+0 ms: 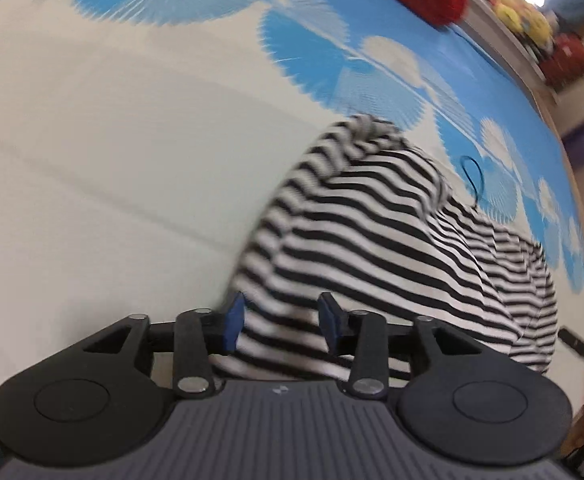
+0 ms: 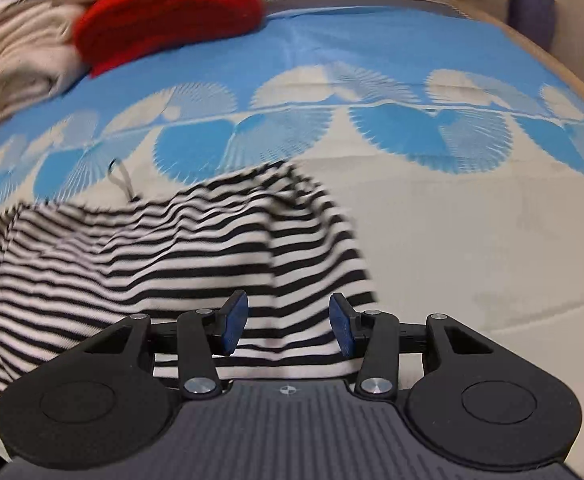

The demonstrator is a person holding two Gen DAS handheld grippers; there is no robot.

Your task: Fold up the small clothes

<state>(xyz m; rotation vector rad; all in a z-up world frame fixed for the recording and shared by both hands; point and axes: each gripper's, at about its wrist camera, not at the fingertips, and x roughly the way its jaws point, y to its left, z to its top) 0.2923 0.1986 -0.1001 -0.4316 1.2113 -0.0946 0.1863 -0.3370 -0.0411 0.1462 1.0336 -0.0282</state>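
A black-and-white striped garment [image 1: 392, 248] lies rumpled on the bed sheet [image 1: 111, 160]; it also shows in the right wrist view [image 2: 171, 256]. My left gripper [image 1: 281, 322] is open, its blue pads either side of the garment's near left edge, with cloth between them. My right gripper [image 2: 287, 326] is open over the garment's near right edge, cloth between its pads. A thin dark loop [image 1: 474, 176] sticks out from the garment's far side, also seen in the right wrist view [image 2: 121, 182]. Both views are motion-blurred.
The sheet is cream with a blue-and-white fan pattern [image 2: 372, 80] toward the far side. A red folded item [image 2: 171, 12] and white folded clothes [image 2: 27, 56] sit at the far left corner. A shelf with toys [image 1: 524, 20] stands beyond the bed.
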